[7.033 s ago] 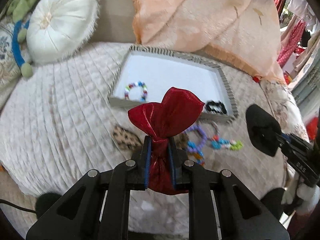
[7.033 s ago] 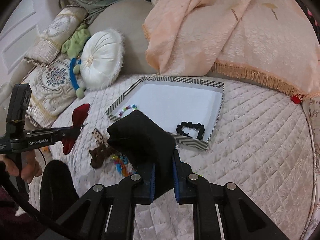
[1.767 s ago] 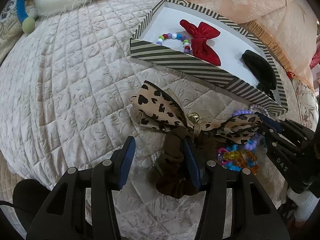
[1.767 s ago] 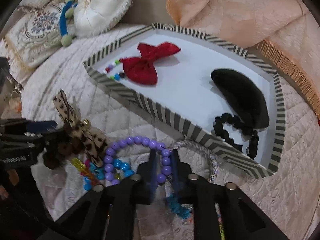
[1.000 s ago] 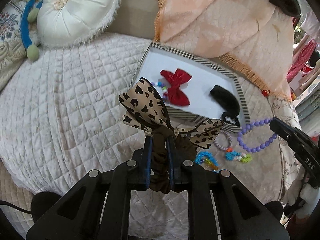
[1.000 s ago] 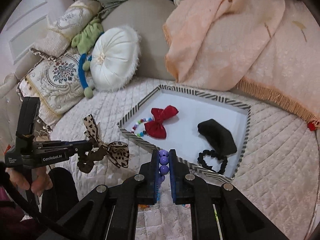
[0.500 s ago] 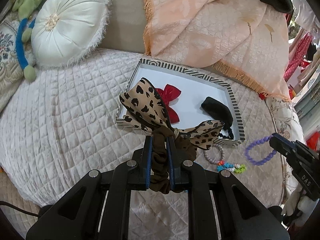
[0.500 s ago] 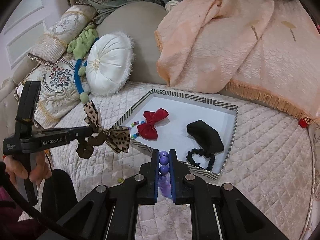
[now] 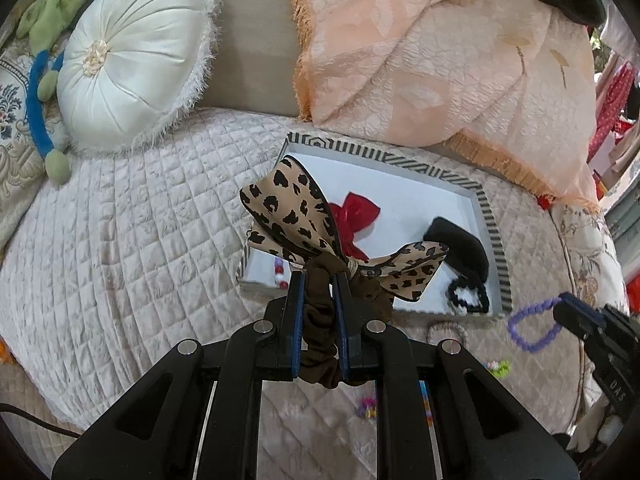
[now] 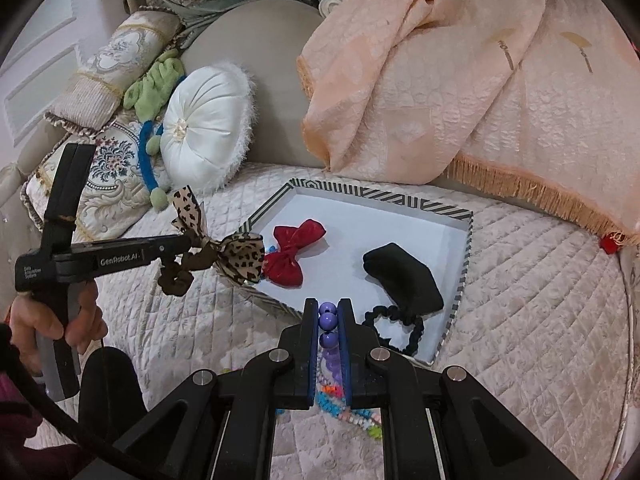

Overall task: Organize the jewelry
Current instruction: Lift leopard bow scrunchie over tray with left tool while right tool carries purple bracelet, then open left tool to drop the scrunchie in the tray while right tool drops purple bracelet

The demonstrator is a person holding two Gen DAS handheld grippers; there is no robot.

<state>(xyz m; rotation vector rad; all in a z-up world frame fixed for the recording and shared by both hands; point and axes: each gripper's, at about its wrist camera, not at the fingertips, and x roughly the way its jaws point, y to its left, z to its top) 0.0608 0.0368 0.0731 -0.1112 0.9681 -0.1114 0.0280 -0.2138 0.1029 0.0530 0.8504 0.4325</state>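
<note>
A: Both views are evenly lit, soft indoor light, no hard glare. The white floor of the striped tray (image 10: 376,216) is the brightest patch.

B: Shadows?

A: Faint ones, just beside the red bow (image 10: 294,254) and the black pouch (image 10: 404,278).

B: Sharpness?

A: Crisp mid-frame. In the left wrist view the purple bead bracelet (image 9: 530,326) at far right is smeared. Fisheye bending curves the quilted bedspread (image 9: 120,216), and the corners go black.

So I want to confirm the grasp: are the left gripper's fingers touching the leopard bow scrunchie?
Touching. In the left wrist view the left gripper has its blue pads pressed against both sides of the leopard bow scrunchie, with no gap visible.
</note>
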